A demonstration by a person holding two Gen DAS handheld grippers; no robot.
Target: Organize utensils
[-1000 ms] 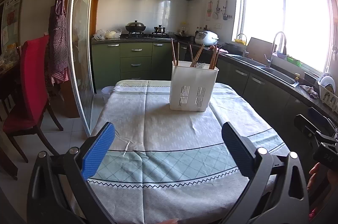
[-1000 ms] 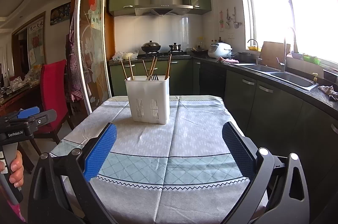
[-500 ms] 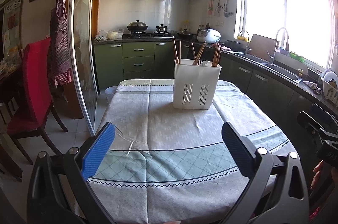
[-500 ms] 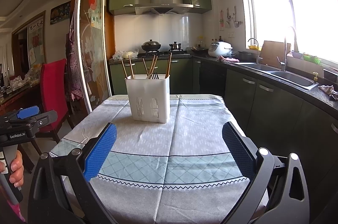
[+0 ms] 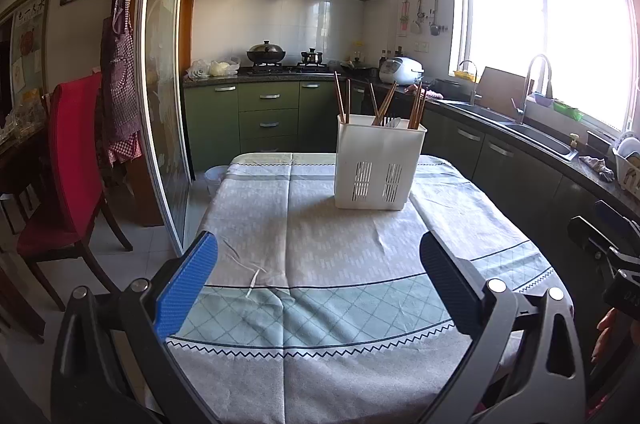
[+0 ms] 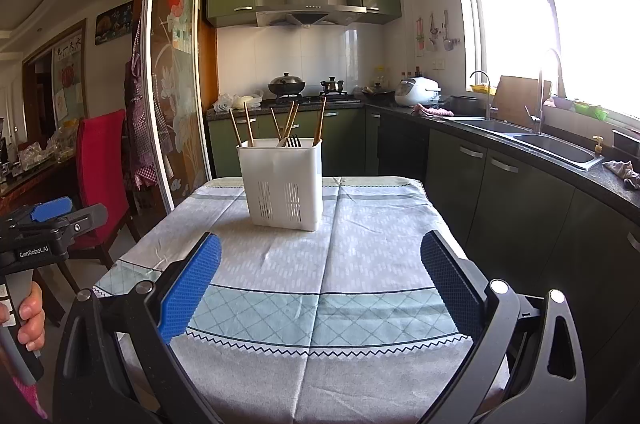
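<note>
The white holder [image 5: 379,163] stands upright on the far half of the table [image 5: 320,264], a bit right of the middle in the left cam. Brown chopsticks [image 6: 290,121] stick up from it in spread-out groups, some leaning. A fork [image 6: 294,142] and what looks like a spoon [image 5: 394,123] peek over the rim. No utensil lies loose on the cloth.

The left gripper [image 5: 318,276] hangs over the near edge, jaws wide apart, holding nothing. The right gripper [image 6: 320,276] is the same: spread, w/ nothing in it. Both are well apart from the holder.

This fits 2 stages: utensils are in but need sorting by kind, or sorting is done. If more picking is needed, it helps to grab 1 stick high up, pull straight up, and keep the holder from tipping w/ the other gripper.
</note>
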